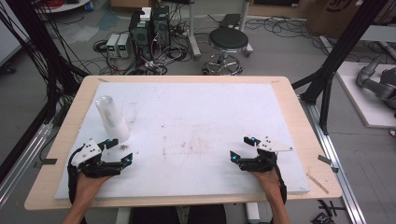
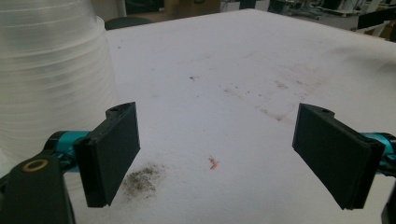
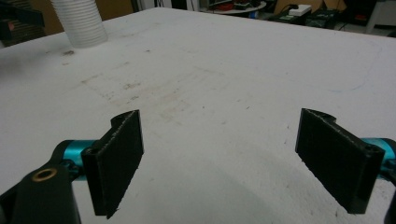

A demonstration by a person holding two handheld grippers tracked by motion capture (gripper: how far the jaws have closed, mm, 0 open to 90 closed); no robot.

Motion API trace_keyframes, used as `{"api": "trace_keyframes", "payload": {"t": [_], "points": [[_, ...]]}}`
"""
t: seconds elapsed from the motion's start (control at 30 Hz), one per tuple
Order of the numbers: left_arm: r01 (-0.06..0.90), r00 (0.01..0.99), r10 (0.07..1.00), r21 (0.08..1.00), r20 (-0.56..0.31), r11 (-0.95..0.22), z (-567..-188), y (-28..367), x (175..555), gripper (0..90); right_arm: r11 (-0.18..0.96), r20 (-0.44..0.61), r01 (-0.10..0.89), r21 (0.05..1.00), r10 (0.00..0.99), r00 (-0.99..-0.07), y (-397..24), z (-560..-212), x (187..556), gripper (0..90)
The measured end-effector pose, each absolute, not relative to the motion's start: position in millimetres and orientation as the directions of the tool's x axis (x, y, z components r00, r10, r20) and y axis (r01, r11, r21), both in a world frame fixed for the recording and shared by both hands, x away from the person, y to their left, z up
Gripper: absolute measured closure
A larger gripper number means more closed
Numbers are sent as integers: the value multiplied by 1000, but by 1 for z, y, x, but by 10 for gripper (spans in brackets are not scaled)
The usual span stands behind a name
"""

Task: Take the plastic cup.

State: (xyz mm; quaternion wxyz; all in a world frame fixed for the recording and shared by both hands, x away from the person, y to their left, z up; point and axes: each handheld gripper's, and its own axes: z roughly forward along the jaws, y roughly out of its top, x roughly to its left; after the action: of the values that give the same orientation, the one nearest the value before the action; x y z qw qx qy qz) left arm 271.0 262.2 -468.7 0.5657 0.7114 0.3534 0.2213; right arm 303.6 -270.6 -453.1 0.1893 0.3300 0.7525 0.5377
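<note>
stack of clear cups (image 1: 112, 119): upright on the desk's (image 1: 196, 116) white sheet, far-left, long axis vertical | left gripper (image 1: 119, 151): empty, jaws apart, just beside the stack's base, stack ahead to its left, nearer hand | right gripper (image 1: 241, 148): empty, jaws wide, well apart from stack | writing: none readable

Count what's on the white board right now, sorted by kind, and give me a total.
Stack of clear plastic cups: 1
Open grippers: 2, the left gripper and the right gripper
Total: 3
</note>
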Motion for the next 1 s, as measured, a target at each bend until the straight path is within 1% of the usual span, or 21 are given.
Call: {"api": "trace_keyframes", "payload": {"t": [0.23, 0.43, 0.67, 1.0], "points": [[247, 655, 751, 963, -83, -108, -469, 262, 271, 150, 195, 82, 301, 933, 701, -709, -271, -453, 304, 148], [247, 656, 750, 963, -84, -108, -469, 262, 271, 151, 200, 71, 286, 937, 691, -719, -272, -453, 304, 148], [250, 662, 745, 962, -85, -112, -469, 263, 271, 151, 202, 74, 291, 935, 691, -719, -271, -453, 305, 148], [250, 686, 716, 966, -131, -64, -469, 269, 271, 142, 204, 75, 293, 934, 691, -719, -271, -453, 305, 149]]}}
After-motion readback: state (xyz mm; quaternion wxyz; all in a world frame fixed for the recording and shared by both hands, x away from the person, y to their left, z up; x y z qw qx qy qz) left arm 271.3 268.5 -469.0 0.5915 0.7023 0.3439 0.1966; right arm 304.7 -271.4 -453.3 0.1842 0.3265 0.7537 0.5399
